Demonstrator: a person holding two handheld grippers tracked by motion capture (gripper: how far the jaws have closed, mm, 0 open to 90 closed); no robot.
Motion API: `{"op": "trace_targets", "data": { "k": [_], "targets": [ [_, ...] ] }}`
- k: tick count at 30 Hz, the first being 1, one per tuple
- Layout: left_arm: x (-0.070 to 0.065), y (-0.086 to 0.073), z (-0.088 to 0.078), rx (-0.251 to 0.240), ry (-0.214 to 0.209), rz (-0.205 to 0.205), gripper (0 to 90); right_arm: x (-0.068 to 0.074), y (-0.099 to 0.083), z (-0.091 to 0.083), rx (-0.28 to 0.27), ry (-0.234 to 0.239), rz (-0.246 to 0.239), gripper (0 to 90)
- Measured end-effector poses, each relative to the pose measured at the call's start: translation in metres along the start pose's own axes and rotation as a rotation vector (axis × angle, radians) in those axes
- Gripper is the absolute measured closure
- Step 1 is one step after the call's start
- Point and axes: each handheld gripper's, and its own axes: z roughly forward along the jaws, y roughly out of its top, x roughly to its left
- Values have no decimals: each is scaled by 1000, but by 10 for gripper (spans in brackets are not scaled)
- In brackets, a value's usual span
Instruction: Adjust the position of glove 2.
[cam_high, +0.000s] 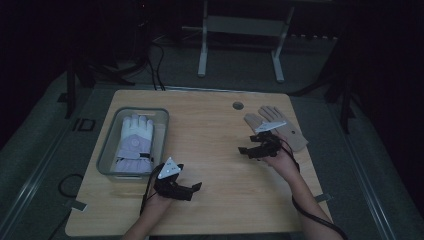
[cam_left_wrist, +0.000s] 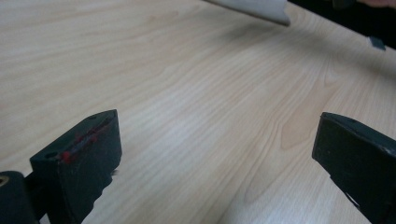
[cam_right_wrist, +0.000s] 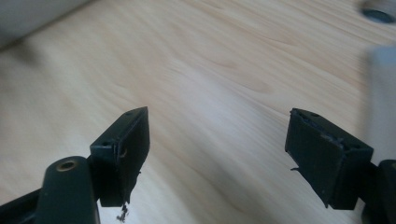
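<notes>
Left gripper (cam_high: 192, 189), right gripper (cam_high: 246, 150): jaws apart, empty, over surface (cam_high: 215, 150). Tan glove (cam_high: 280, 127) beside right gripper; white glove (cam_high: 135, 137) in tray (cam_high: 107, 150).

Dim, murky high view around a faintly lit bench (cam_high: 215, 150); brighter claw views, motion-blurred at the edges.

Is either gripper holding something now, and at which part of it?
Nothing is held. The left gripper and right gripper both stand open over the bare table.

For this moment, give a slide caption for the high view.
White glove lies in grey bin; tan glove lies on table beside the open right claw.
</notes>
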Motion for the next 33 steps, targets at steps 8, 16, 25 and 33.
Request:
{"op": "trace_targets", "data": {
  "k": [8, 16, 25, 33],
  "targets": [
    [-3, -1, 2, -6, -34, 10, 9, -36, -14, -19, -26, -88, 45, 219],
    [-9, -3, 11, -17, -70, 9, 9, -71, -22, -26, -14, -184, 108, 275],
    [-10, -4, 11, -26, -59, 17, 9, -97, -12, -17, 21, -230, 95, 375],
    [-10, -5, 11, -27, -67, 19, 9, -108, -8, 4, 74, -221, 47, 409]
  ]
}}
